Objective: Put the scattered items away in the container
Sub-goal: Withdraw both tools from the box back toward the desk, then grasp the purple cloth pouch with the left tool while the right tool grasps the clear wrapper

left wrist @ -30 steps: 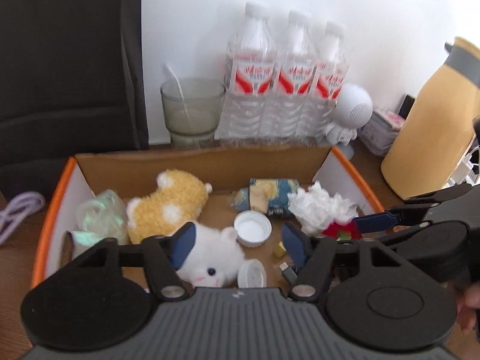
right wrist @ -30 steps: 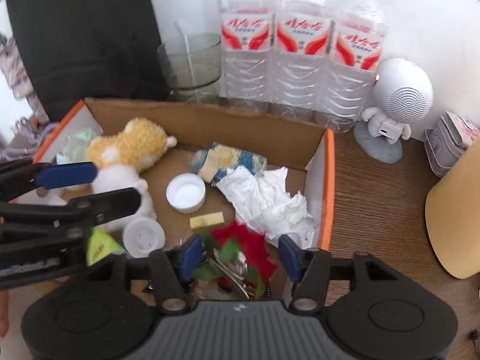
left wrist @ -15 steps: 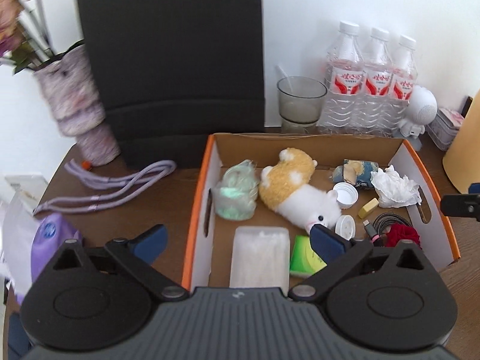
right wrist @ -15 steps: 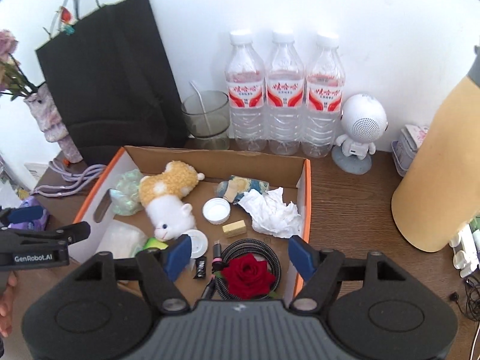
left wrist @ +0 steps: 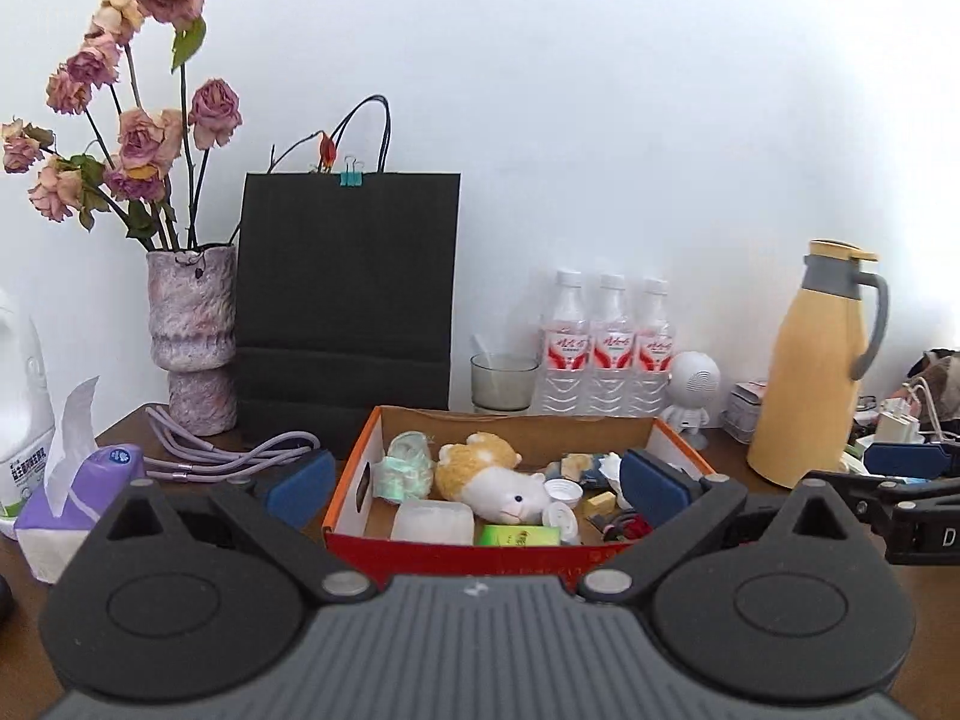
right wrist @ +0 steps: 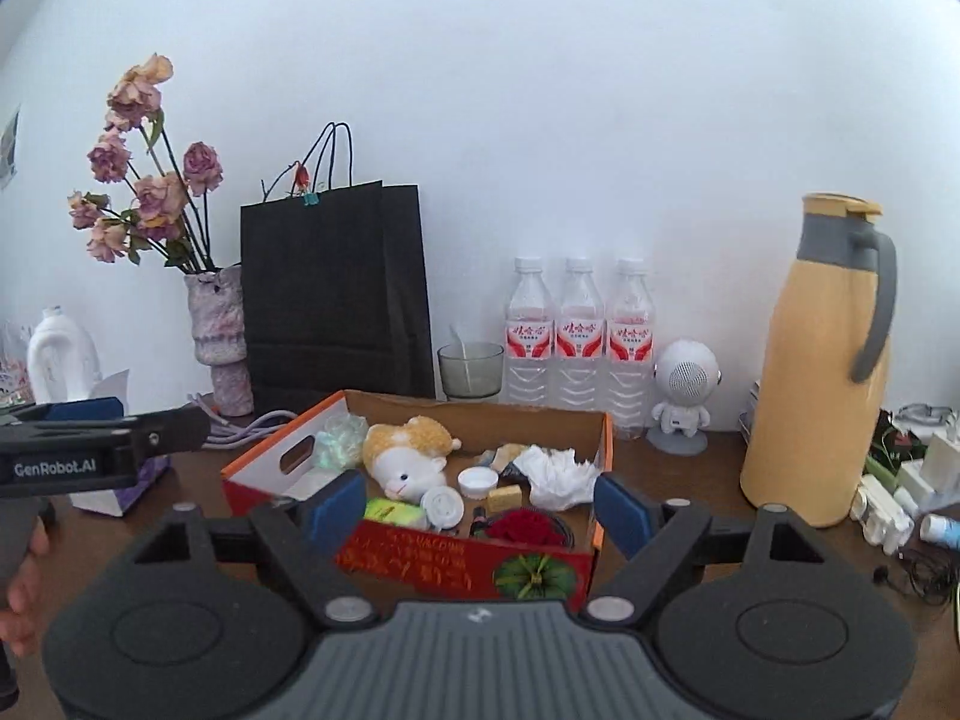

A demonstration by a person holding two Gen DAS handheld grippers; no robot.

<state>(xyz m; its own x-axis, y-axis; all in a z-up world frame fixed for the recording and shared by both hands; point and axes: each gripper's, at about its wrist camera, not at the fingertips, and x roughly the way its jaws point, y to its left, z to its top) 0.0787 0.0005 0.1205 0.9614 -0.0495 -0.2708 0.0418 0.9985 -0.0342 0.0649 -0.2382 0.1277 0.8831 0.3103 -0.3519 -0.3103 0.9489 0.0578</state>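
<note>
Both tongs, left (left wrist: 477,483) and right (right wrist: 480,510), are hanging wide and empty, the orange-rimmed cardboard box (right wrist: 591,420) of clutter sitting right ahead between their fingers.

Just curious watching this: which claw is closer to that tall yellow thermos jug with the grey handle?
The right claw. The tall yellow thermos jug stands just off its right side, while the left claw sits further left, past the box.
</note>
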